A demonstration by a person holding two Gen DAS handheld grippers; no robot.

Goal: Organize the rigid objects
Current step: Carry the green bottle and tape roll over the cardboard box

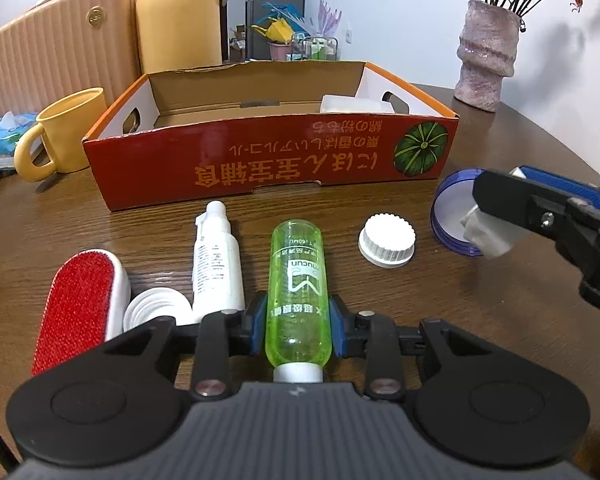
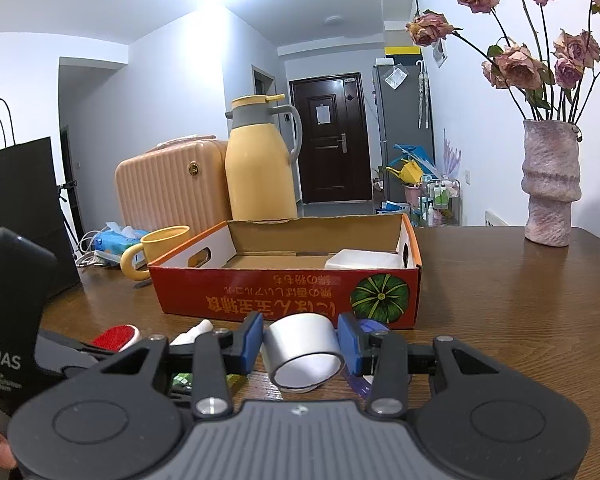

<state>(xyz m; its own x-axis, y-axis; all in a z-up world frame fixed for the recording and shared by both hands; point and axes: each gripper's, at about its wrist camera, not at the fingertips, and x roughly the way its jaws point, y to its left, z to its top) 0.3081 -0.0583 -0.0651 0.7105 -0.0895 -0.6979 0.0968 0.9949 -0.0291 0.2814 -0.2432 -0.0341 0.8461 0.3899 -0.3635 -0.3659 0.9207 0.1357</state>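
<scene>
only in the left wrist view: white spray bottle (image 1: 218, 258), white cap (image 1: 387, 240), red lint brush (image 1: 76, 304) on the bench (image 1: 480, 320) before the red box (image 1: 268, 152). left gripper (image 1: 298, 326) fingers clenched on green bottle (image 1: 298, 280). right gripper (image 2: 300, 342) fingers clamped on silver cup (image 2: 304, 350), raised.

We found the box (image 1: 268, 160) behind the bottles (image 1: 298, 288), the mug (image 1: 70, 136) left of it, the vase (image 1: 486, 56) right

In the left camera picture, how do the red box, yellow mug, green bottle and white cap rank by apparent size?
Largest to smallest:
1. red box
2. green bottle, though nearness to the camera enlarges it, so its place over the mug is unsure
3. yellow mug
4. white cap
</scene>
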